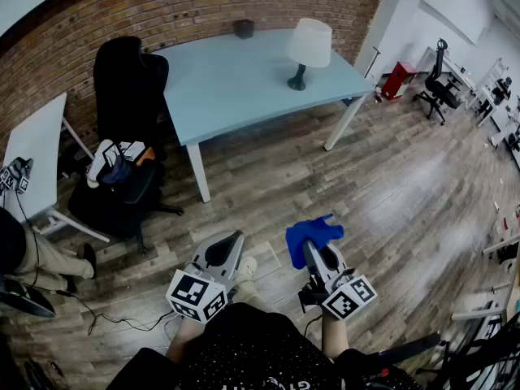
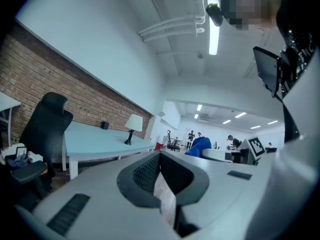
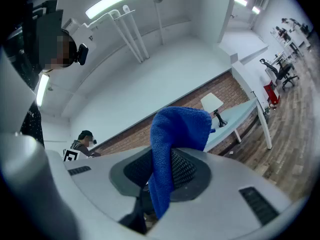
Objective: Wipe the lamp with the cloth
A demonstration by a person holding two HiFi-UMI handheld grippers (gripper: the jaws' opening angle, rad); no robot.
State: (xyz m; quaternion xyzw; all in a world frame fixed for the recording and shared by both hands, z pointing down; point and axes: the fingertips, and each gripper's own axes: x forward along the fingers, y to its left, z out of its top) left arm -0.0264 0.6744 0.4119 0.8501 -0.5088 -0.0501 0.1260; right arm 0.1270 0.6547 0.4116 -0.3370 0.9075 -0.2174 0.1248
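A lamp point(image 1: 309, 49) with a white shade and dark base stands near the right end of a pale blue table point(image 1: 236, 88), far ahead of both grippers. It also shows small in the left gripper view as the lamp point(image 2: 133, 126) and in the right gripper view as the lamp point(image 3: 214, 105). My right gripper point(image 1: 311, 249) is shut on a blue cloth point(image 1: 312, 234), which bunches up over the jaws as the blue cloth point(image 3: 176, 134) around the right gripper point(image 3: 165, 159). My left gripper point(image 1: 235, 240) is held low over the wooden floor. In its own view the left gripper point(image 2: 160, 157) is shut and holds nothing.
A black office chair point(image 1: 128, 80) stands at the table's left end, with a second chair holding loose items point(image 1: 119, 162) in front of it. A white desk point(image 1: 34, 151) and a seated person's leg point(image 1: 36, 258) are at the left. A small dark box point(image 1: 244, 28) sits on the table's far edge.
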